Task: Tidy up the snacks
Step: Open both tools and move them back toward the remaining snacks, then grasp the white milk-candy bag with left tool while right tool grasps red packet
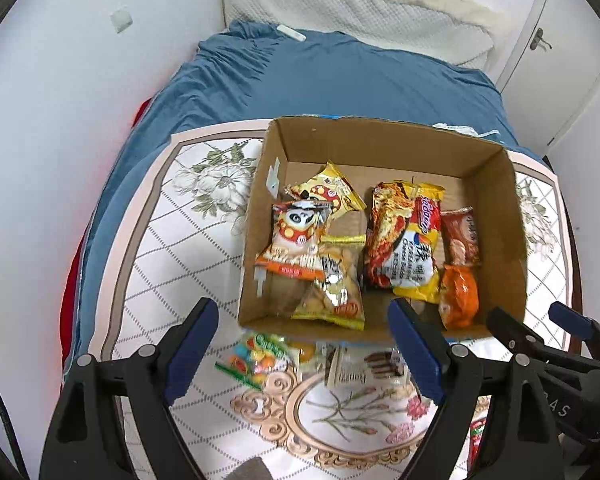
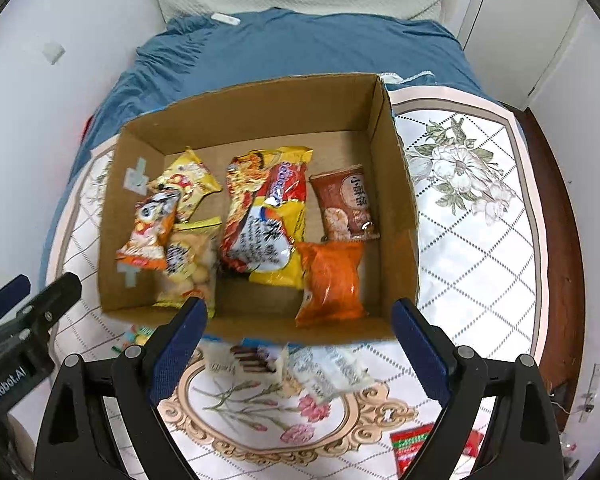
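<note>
Snacks fill the box point(image 1: 496, 184) in two loose rows: panda bag point(image 1: 296, 240) at nine o'clock, noodle pack point(image 1: 404, 240) dead centre, orange pouch point(image 2: 330, 280) at five. My left tongs point(image 1: 304, 344) and right tongs point(image 2: 298, 342) both hang wide and empty above the tabletop point(image 2: 480, 248), angled down for the next pick. Candy bag point(image 1: 256, 356) and wafer pack point(image 2: 252, 360) lie just outside the box's near wall at six o'clock, not yet sorted, handy to grab.

Left gripper point(image 1: 306, 344) and right gripper point(image 2: 300, 344) angled downward, jaws spread, empty
</note>
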The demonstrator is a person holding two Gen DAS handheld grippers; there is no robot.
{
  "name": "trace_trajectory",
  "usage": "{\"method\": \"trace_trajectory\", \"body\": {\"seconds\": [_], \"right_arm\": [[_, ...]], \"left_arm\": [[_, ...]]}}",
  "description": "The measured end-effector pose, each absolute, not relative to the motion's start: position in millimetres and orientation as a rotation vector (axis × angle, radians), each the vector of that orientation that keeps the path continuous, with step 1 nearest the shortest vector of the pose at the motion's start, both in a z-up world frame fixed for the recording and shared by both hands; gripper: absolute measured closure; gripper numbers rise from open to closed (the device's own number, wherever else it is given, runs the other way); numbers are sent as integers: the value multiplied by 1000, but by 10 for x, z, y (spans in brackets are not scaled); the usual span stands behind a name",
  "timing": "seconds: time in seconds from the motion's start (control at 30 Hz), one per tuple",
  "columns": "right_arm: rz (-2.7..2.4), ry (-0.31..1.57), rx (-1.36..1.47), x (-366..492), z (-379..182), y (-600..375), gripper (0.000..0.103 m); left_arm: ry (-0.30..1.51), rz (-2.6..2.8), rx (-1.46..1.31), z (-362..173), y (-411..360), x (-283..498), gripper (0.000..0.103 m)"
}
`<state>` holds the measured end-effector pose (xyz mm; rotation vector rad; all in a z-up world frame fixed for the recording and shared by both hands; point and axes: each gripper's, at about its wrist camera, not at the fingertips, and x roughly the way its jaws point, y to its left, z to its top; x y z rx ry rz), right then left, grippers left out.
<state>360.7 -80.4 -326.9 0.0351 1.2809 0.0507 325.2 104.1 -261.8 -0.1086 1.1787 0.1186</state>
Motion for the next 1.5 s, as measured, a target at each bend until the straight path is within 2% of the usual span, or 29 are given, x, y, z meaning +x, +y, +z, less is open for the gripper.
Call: {"method": "trace_trajectory", "body": {"seconds": [0.17, 0.3, 0.6, 0.93, 1.0, 1.03, 1.13, 1.3, 1.5], "right_arm": [[52, 1275, 71, 3231, -3178, -842, 8], [28, 1317, 132, 2848, -3346, -1010, 8], [-148, 1456, 244, 2111, -4003, -1905, 7], [-268, 1656, 172, 1647, -4927, -2576, 8], [-278, 1672, 181, 1617, -5044, -2631, 15], [-287, 1677, 186, 1603, -5091, -2661, 26], [-305, 1662, 237, 1585, -5144, -2753, 44], [-329, 1631, 339, 1679, -5147, -2948, 54], [-328, 1640, 405, 1858, -5213, -3056, 54]], "left_arm": [[1176, 131, -131, -2564, 996, 2902, 17], [1219, 128, -156, -2712, 877, 2610, 17], [1389, 91, -131, -3427, 304, 2231, 17], [1550, 48, -114, -4040, -357, 2367, 17], [1582, 45, -163, -4135, -428, 2492, 17], [1601, 45, -191, -4188, -464, 2577, 17], [1638, 36, -287, -4303, -501, 2789, 17], [1662, 41, -457, -4445, -510, 3114, 17], [1690, 66, -517, -4667, -546, 3333, 17]]}}
